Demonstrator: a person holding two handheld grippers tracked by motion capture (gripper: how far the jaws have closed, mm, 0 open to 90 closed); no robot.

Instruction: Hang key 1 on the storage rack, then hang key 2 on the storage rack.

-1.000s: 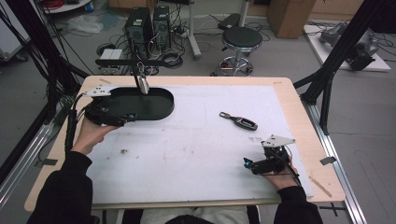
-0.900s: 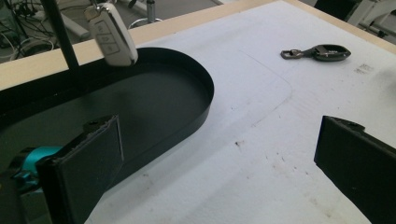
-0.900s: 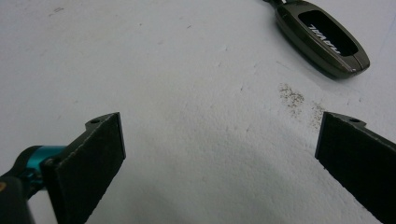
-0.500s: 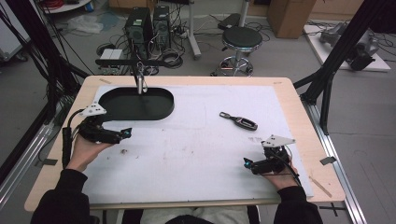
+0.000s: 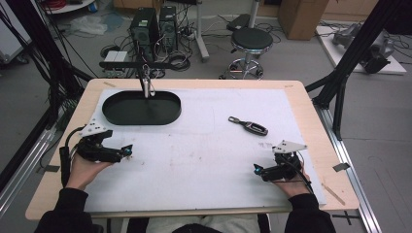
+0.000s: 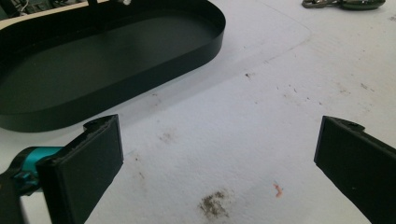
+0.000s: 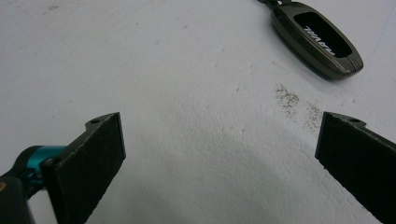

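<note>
Near table's front edge, left gripper [image 5: 127, 151] & right gripper [image 5: 256, 169] rest w/ jaws wide apart, empty; dark grey-green oval key fob [image 5: 253, 127] lies between right gripper & black oval metal tray [image 5: 141, 116].

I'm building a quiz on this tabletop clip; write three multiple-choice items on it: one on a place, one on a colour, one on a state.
1. Where does the key fob lie?
A. in the tray
B. on the white mat, right of the tray
C. between the right gripper's jaws

2. What colour is the oval tray?
A. black
B. white
C. red

3. How do the left gripper jaws stand?
A. shut on the fob
B. shut on nothing
C. open, nothing between them

Answers: 1 B, the high view shows it on the white mat, apart from the tray. 2 A, its wall and floor are black. 3 C, the left gripper view shows bare mat between spread jaws.
</note>
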